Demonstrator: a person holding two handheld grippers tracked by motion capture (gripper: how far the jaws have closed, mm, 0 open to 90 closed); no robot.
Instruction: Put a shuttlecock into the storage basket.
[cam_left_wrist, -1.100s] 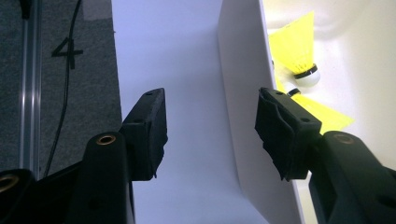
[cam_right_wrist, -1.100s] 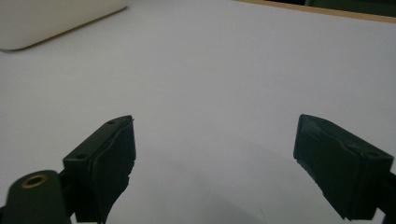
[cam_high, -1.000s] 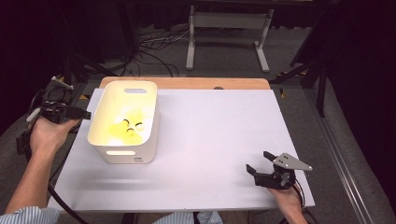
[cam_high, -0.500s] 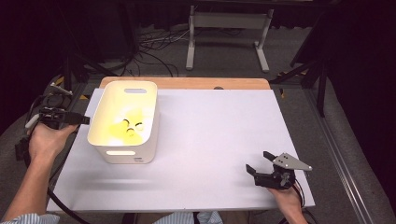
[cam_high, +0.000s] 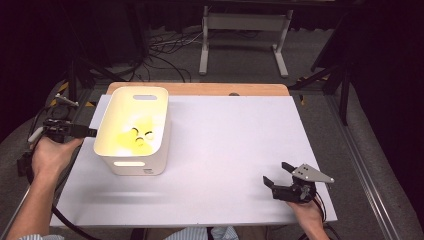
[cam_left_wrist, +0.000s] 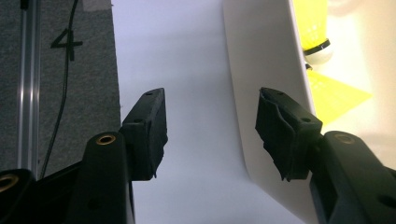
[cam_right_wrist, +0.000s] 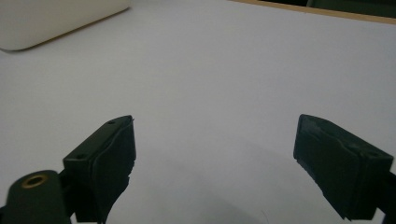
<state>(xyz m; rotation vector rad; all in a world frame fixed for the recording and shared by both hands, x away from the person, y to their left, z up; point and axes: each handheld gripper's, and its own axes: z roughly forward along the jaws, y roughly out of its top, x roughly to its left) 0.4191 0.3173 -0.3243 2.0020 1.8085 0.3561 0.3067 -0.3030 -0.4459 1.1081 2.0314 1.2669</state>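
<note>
— Where does the bin (cam_high: 134, 135) sit from the left gripper (cam_high: 82, 131)?

— Just to its right, on the table (cam_high: 235, 145); in the left gripper view, one jaw stands outside the wall and the other over the rim.

— What's in the bin?

— Shuttlecocks (cam_left_wrist: 316, 28), past the far jaw.

— And from the right gripper (cam_high: 279, 175)?

— The bin lies well ahead and to its left; bare table sits between its parted jaws.

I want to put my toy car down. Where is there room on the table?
The white tabletop is bare between the white bin and the right gripper. Only the left edge is tight, where the left gripper sits beside the bin.
</note>
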